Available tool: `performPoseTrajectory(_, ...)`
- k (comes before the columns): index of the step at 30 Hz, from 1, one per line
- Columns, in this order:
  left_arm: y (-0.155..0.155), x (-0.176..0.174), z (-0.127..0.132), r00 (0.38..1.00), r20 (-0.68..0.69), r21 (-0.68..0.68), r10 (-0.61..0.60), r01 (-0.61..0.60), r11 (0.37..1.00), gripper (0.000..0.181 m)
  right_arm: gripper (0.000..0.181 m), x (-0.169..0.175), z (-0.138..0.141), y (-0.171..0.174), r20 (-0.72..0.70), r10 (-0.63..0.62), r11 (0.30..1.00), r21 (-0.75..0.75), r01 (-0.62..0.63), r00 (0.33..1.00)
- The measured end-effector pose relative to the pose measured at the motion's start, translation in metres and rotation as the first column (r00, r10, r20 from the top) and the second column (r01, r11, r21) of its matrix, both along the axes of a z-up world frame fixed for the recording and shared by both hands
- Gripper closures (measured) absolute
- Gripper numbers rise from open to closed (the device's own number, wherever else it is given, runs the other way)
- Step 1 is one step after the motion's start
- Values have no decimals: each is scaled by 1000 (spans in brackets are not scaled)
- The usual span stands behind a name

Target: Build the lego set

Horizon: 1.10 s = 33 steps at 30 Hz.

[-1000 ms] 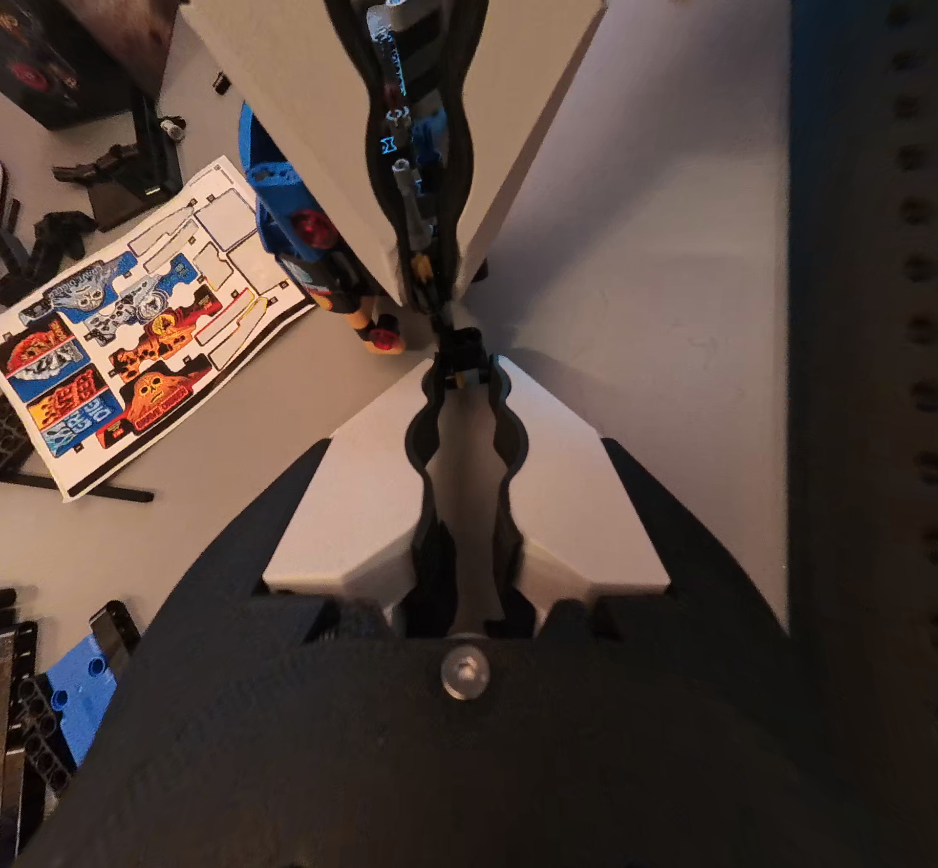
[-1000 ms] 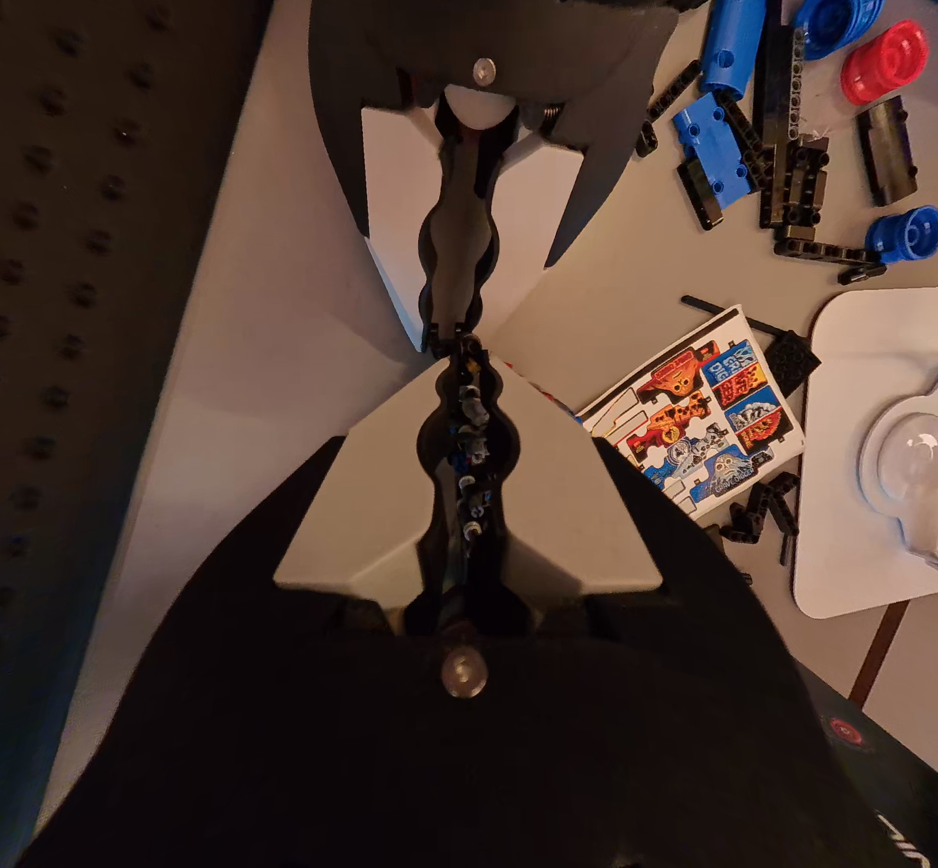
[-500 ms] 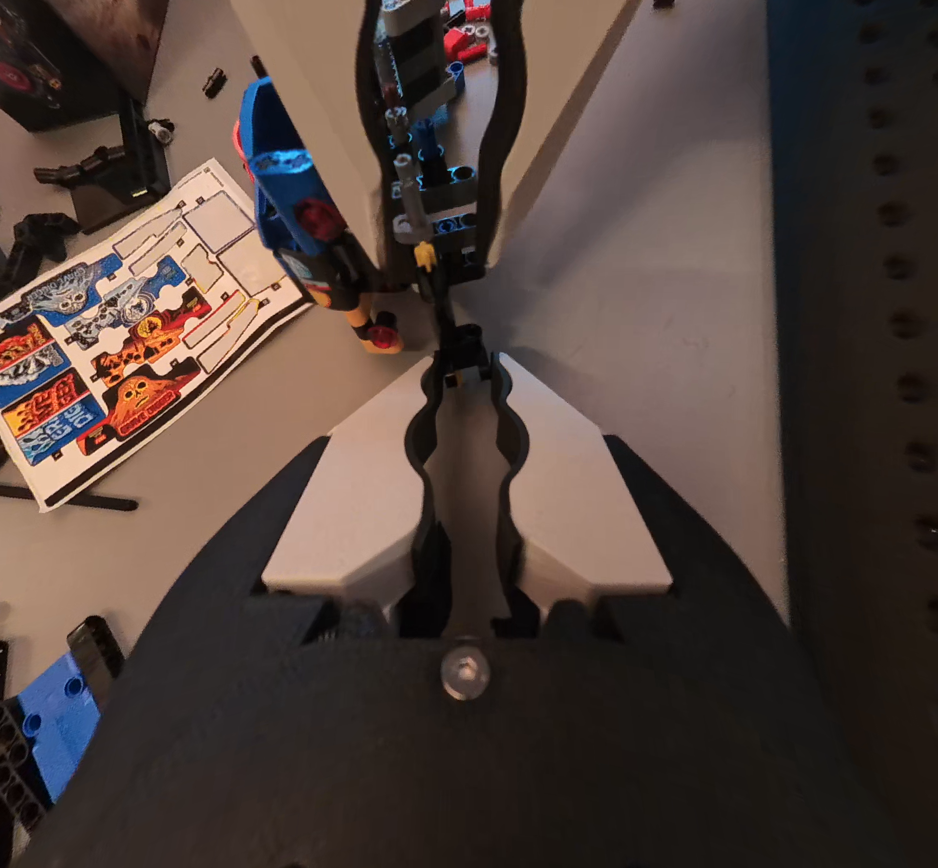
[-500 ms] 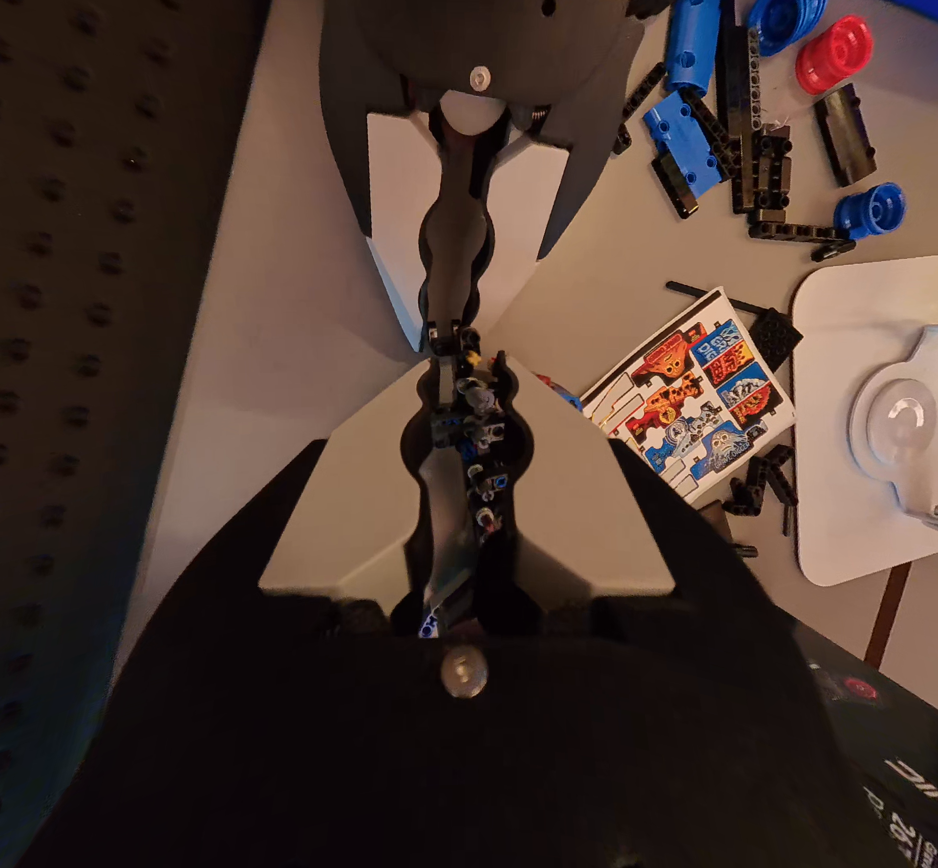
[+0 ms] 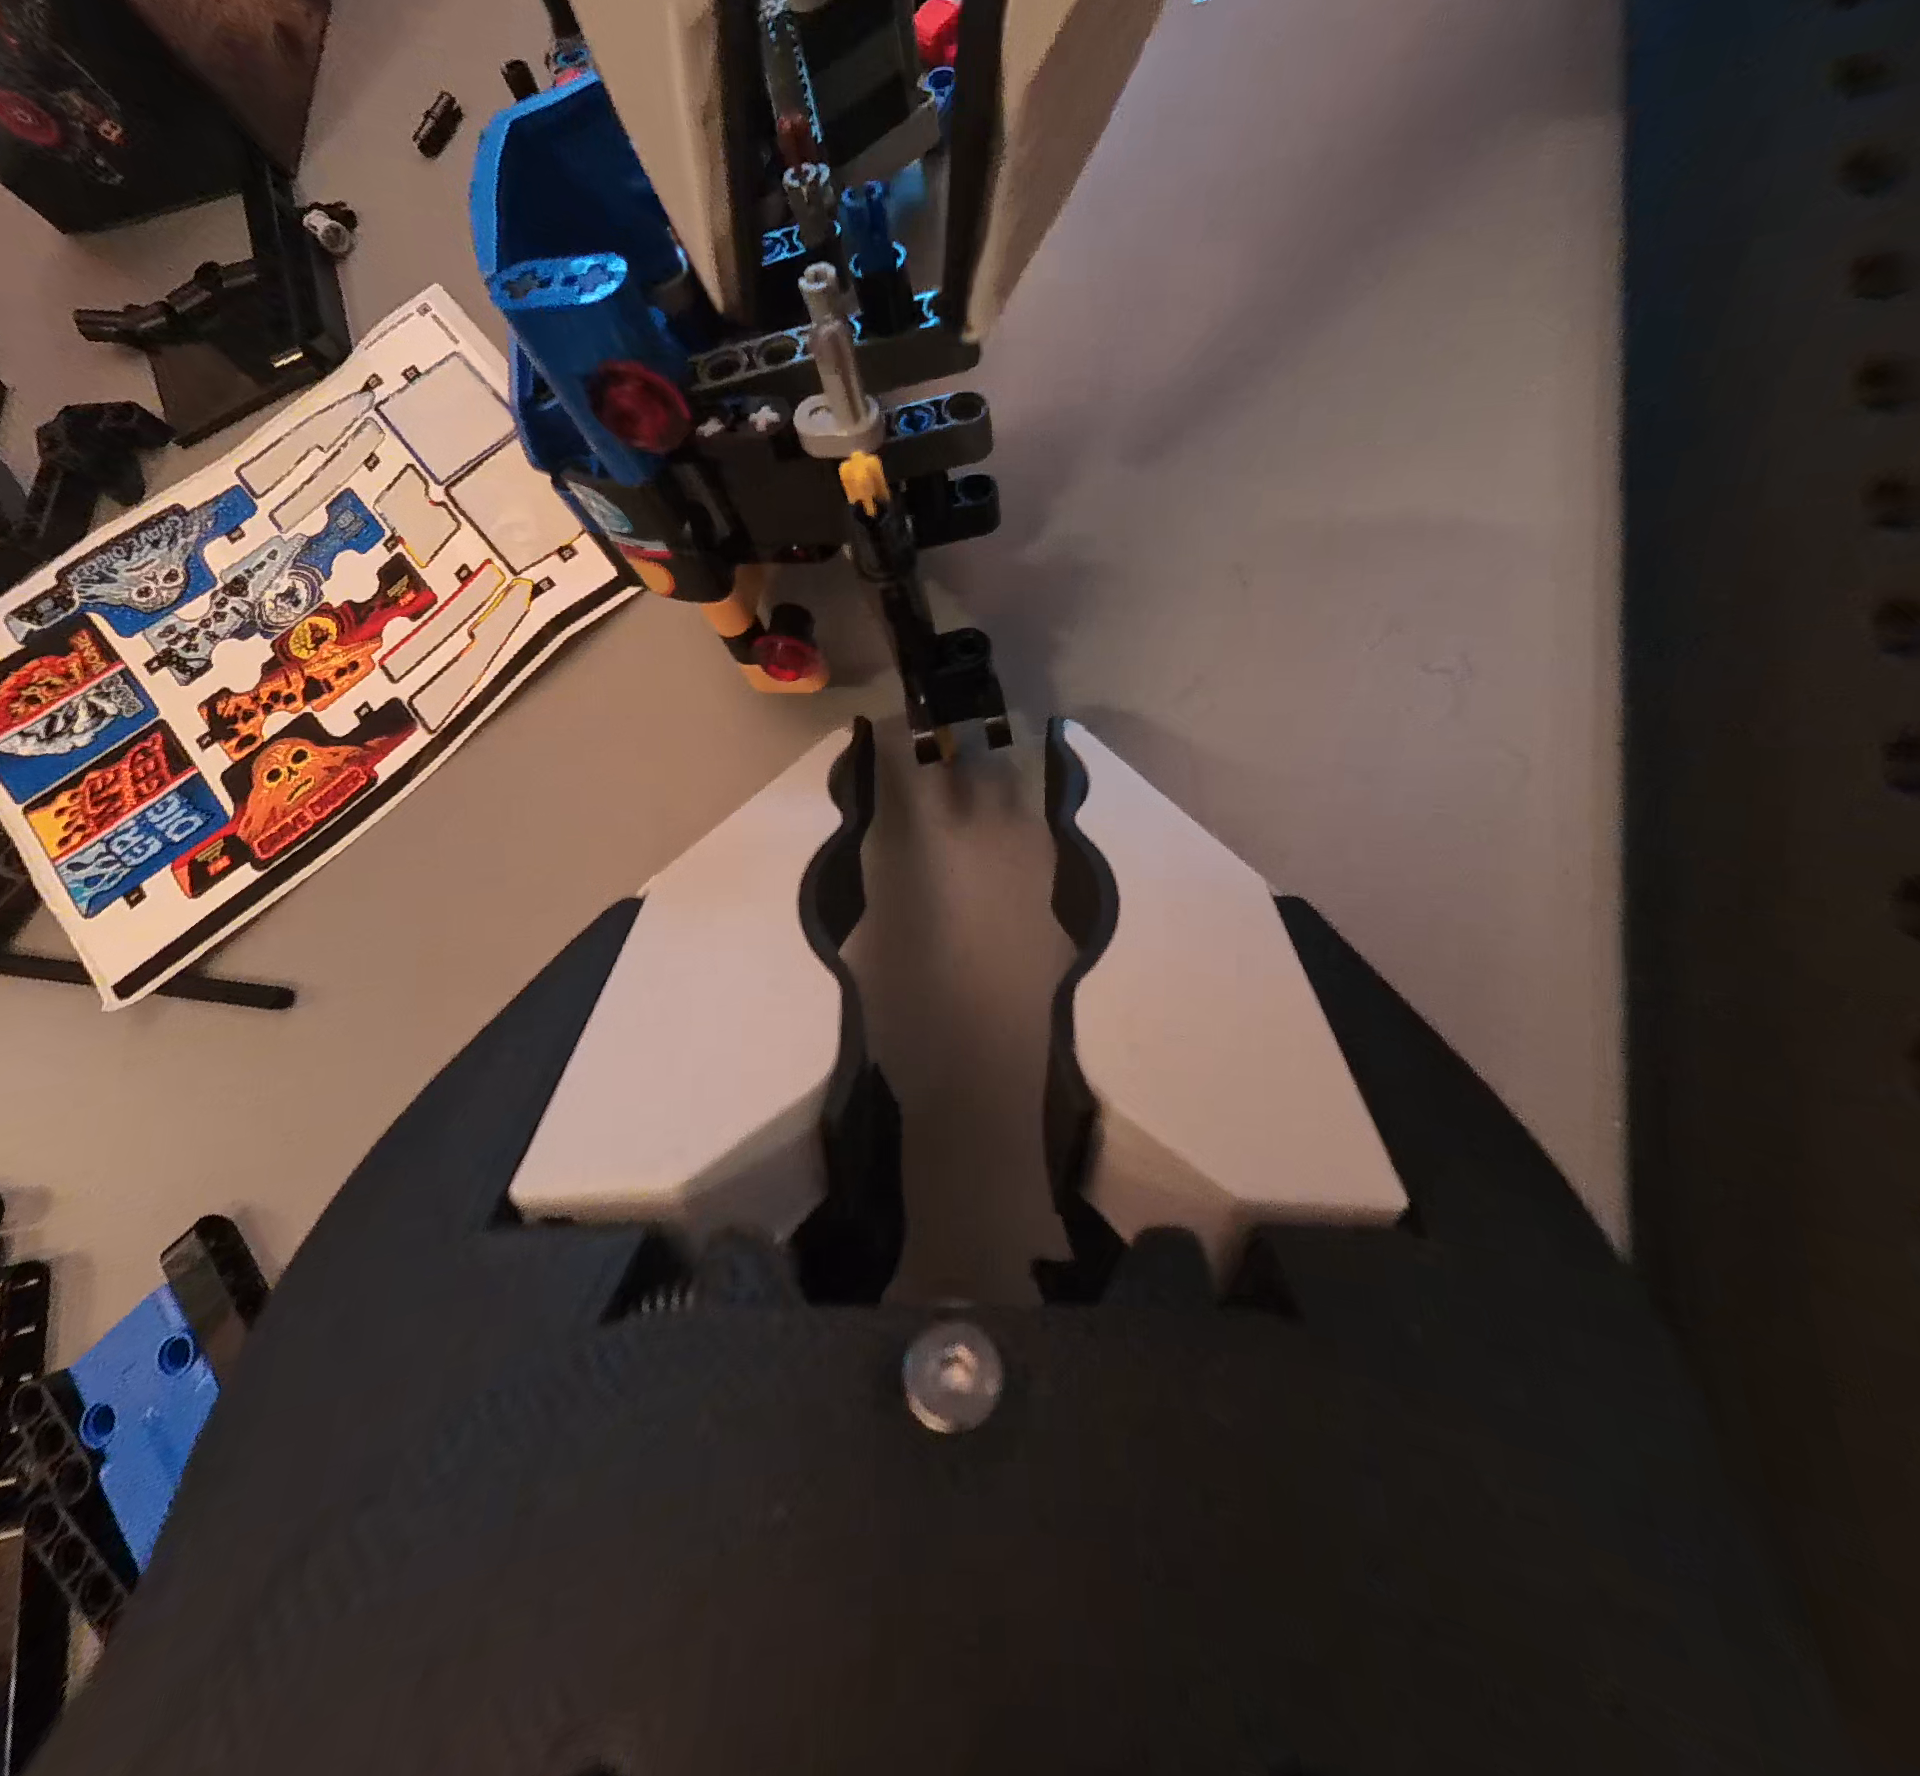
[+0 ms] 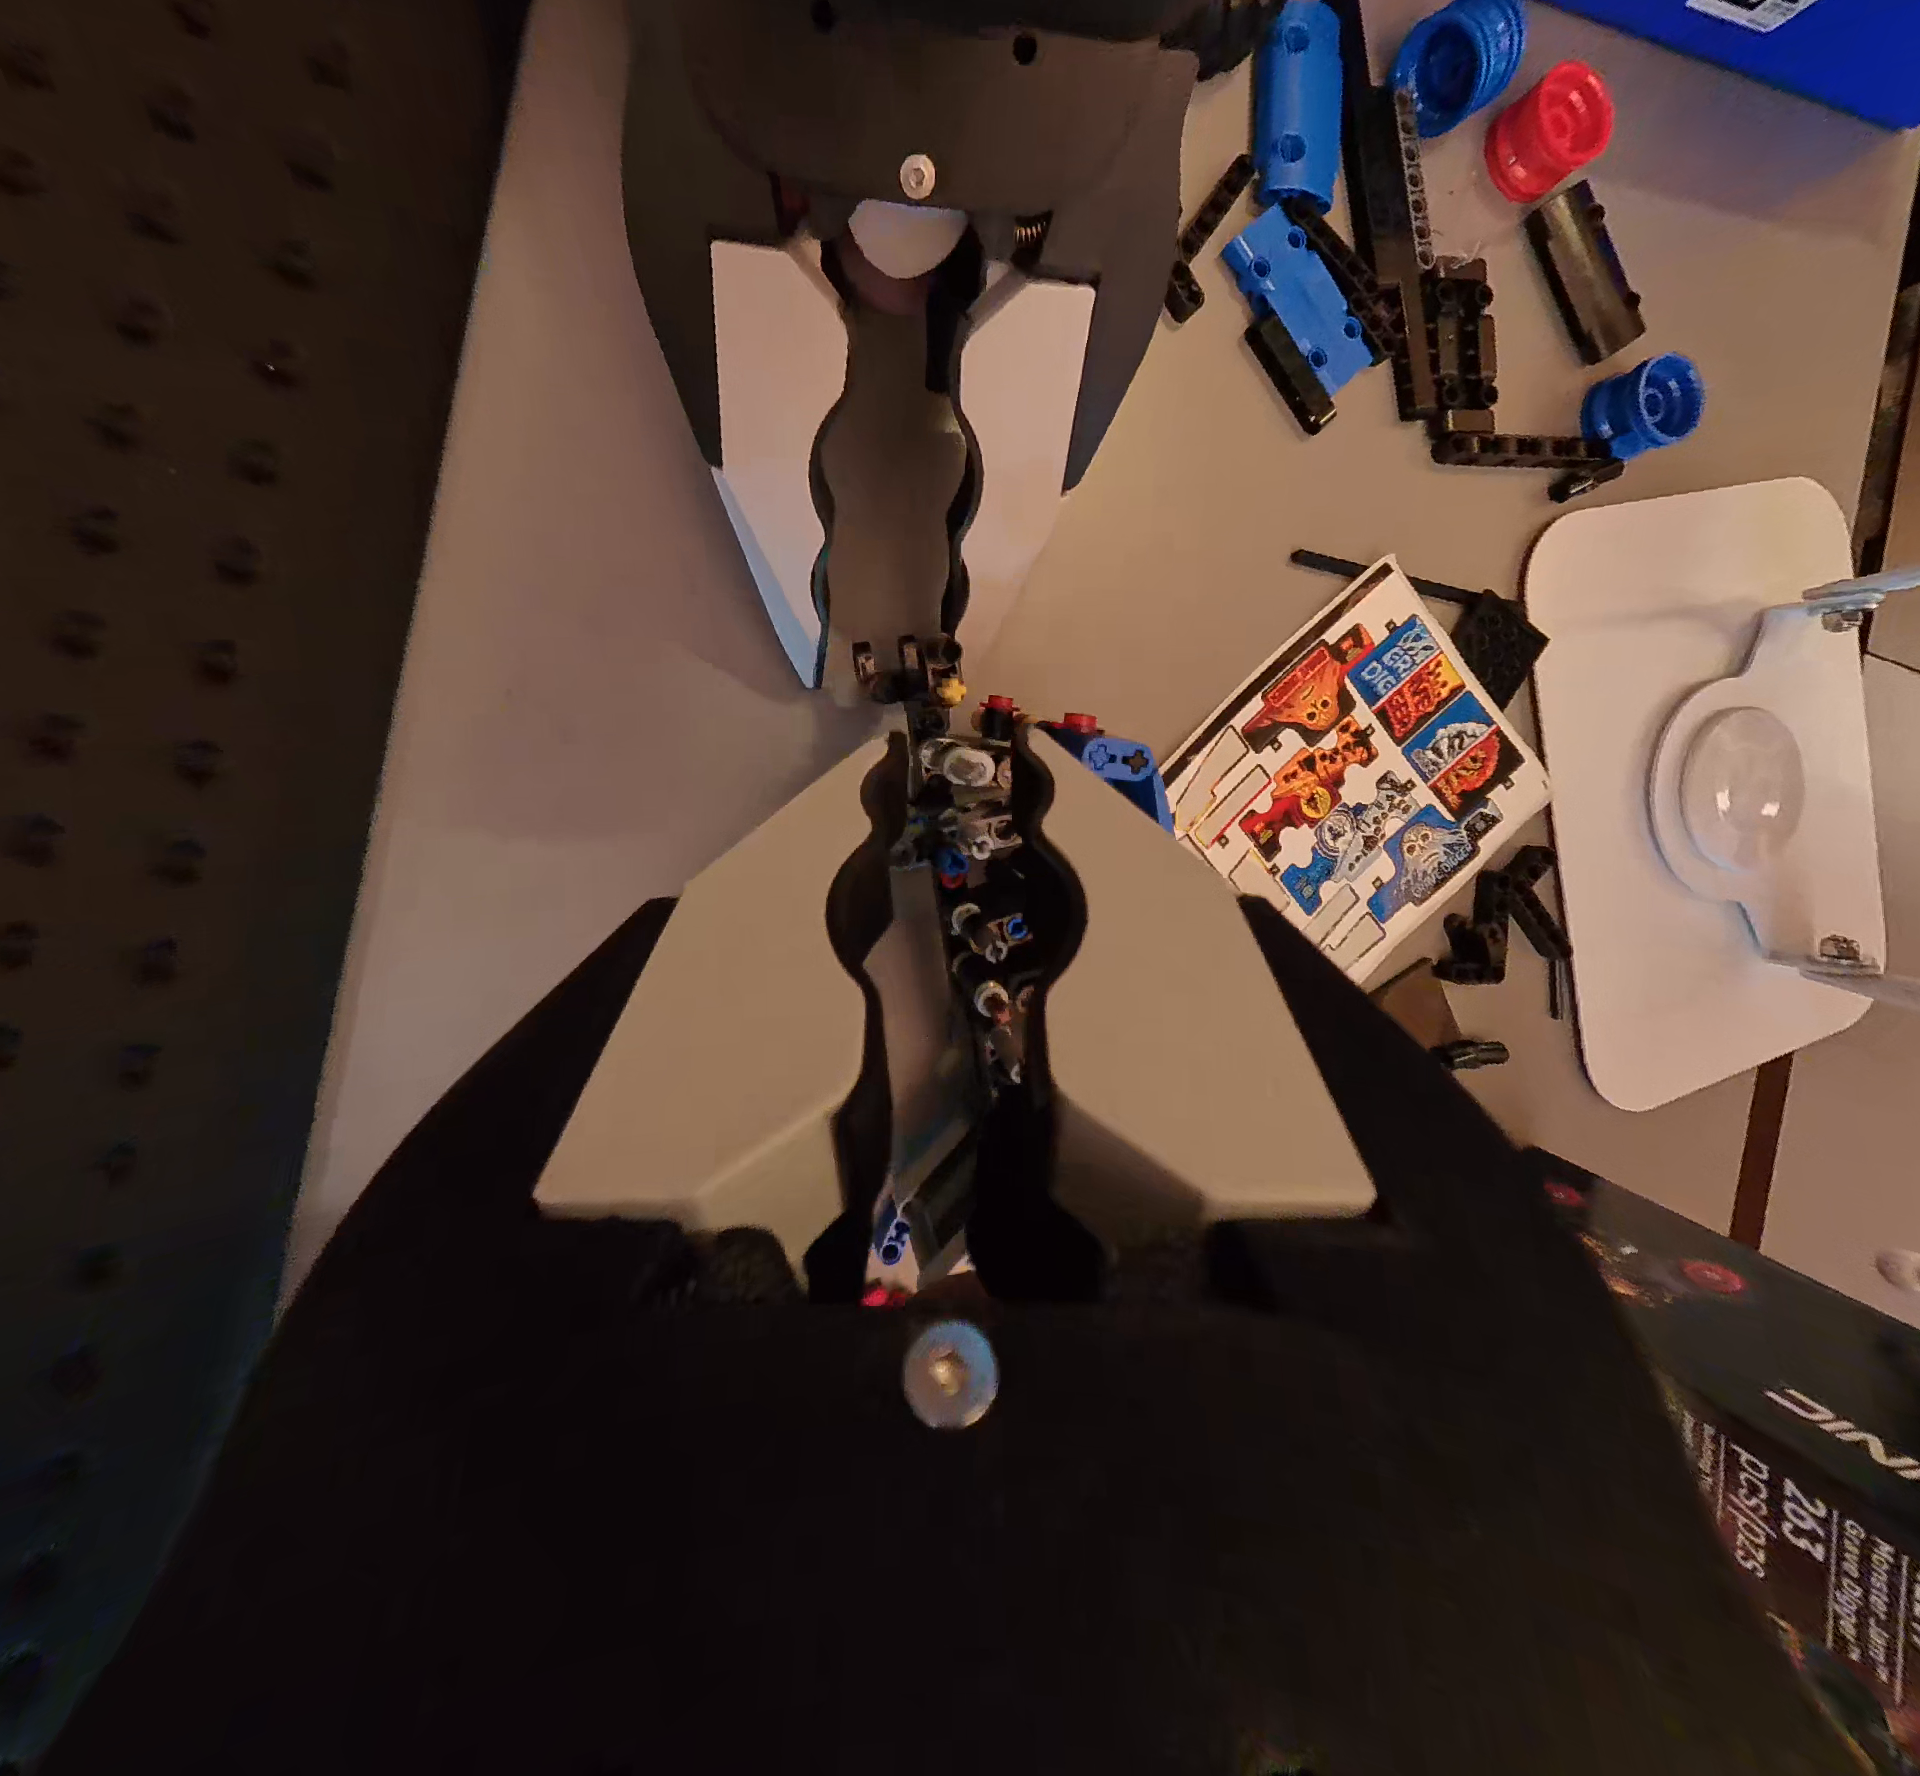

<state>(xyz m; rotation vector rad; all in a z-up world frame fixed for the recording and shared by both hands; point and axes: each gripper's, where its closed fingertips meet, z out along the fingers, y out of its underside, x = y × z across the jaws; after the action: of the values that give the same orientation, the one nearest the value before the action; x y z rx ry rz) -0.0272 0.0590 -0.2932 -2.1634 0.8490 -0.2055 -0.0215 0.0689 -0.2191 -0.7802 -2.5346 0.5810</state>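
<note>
Lego assembly [image 5: 790, 438], a half-built frame of black and grey beams with a blue panel and red studs, sits between the fingers of the right gripper [image 6: 961, 760], which is pinching it from both sides. Its black connector tip [image 5: 951, 687] pokes out toward the left gripper [image 5: 951, 739], whose fingers stand spread with the tip just in front of the gap, touching neither finger. Beside the assembly a colourful sticker sheet [image 5: 281, 625] lies flat on the pale grey counter [image 5: 1299, 635]. Loose pieces are scattered farther off: blue and red wheel hubs [image 6: 1548, 126], black beams [image 6: 1455, 344] and blue panels. A dark set box [image 5: 135, 33] stands at the counter's edge, and a white pad [image 6: 1662, 791] carries a clear dome.
</note>
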Motion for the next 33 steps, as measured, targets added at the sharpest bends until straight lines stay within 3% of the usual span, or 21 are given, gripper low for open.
performPoseTrajectory(14,2,3,6,1000,1,45,-7,7,999,161,168,-15,-24,-7,-2,-44,999,-7,43,999)
performPoseTrajectory(24,3,1,5,1000,-16,52,2,-1,999,154,158,-16,18,1,-188,-128,985,-141,102,974)
performPoseTrajectory(26,3,-2,6,1000,-24,58,13,-11,998,162,156,-16,23,9,-222,-157,979,-163,122,962)
performPoseTrajectory(33,7,-15,6,996,-43,54,79,-77,996,163,148,-17,38,47,-326,-295,936,-287,203,898)
